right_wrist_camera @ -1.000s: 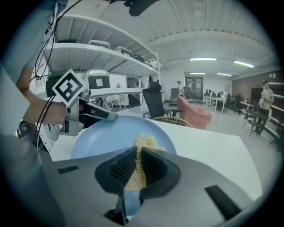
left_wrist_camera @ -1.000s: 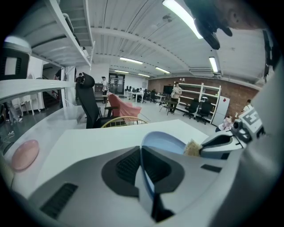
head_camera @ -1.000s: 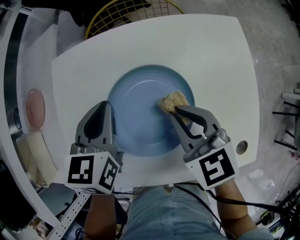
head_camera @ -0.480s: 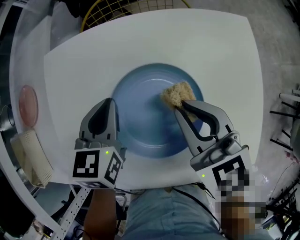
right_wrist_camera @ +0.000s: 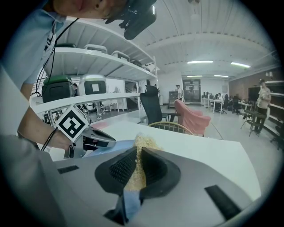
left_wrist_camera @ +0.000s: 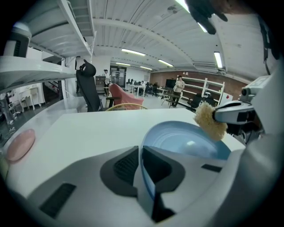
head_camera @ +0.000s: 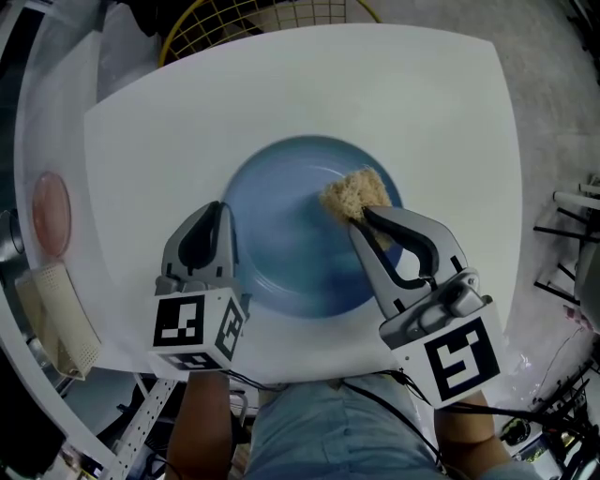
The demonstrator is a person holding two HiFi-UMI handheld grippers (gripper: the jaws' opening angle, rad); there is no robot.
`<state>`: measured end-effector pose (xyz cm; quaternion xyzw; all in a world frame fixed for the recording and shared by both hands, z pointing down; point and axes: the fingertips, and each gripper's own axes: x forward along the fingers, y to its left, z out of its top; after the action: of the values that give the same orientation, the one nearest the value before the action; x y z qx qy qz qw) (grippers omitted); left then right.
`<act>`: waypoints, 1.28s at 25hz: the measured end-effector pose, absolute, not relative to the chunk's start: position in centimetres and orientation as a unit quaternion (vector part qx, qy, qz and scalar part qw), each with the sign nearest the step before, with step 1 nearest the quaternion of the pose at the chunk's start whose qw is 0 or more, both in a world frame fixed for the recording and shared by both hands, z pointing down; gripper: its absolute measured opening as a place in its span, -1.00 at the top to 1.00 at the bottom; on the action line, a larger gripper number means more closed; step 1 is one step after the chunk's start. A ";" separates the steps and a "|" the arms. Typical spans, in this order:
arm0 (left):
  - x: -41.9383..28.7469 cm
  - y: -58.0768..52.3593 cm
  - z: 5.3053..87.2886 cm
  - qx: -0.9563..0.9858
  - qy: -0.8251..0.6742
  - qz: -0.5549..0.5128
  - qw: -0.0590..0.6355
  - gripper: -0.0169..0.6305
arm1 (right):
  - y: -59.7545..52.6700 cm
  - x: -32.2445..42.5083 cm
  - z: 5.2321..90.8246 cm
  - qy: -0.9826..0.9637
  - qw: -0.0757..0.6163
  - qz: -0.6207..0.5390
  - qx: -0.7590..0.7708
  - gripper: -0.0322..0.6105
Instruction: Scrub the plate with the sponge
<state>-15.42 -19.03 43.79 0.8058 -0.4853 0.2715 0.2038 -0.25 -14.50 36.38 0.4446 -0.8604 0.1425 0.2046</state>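
A blue plate (head_camera: pixel 281 234) lies in the middle of the white table (head_camera: pixel 422 112). My left gripper (head_camera: pixel 221 221) is shut on the plate's left rim; in the left gripper view the rim (left_wrist_camera: pixel 146 177) runs between the two jaws. My right gripper (head_camera: pixel 361 217) is shut on a tan, fibrous sponge (head_camera: pixel 354 194), which rests on the right part of the plate's well. In the right gripper view the sponge (right_wrist_camera: pixel 138 153) sticks out past the dark pads. It also shows over the plate (left_wrist_camera: pixel 186 142) as a tan sponge (left_wrist_camera: pixel 208 120) in the left gripper view.
A yellow wire basket (head_camera: pixel 262 19) stands beyond the table's far edge. At the left, on a curved white ledge, lie a pink disc (head_camera: pixel 49 211) and a white perforated piece (head_camera: pixel 66 319). The table's front edge runs close under both grippers.
The head view has shifted a little. The sponge in the right gripper has crept slightly towards the plate's far right. The left gripper keeps its hold on the rim.
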 end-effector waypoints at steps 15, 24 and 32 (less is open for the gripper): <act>-14.8 -16.0 32.5 0.815 -0.540 0.194 0.084 0.82 | -12.8 1.1 30.5 -0.865 0.147 0.101 0.469 0.77; -11.5 -9.6 20.8 0.811 -0.573 0.120 -0.010 0.91 | -8.8 3.7 21.0 -0.870 0.100 0.014 0.484 0.77; -8.9 -6.3 15.3 0.803 -0.590 0.069 -0.050 0.91 | -6.3 7.7 15.1 -0.853 0.070 -0.047 0.514 0.77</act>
<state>-8.86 -6.25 15.30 0.8026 -0.5905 0.0686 -0.0496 7.69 -6.34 15.09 0.5143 -0.8534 -0.0471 0.0698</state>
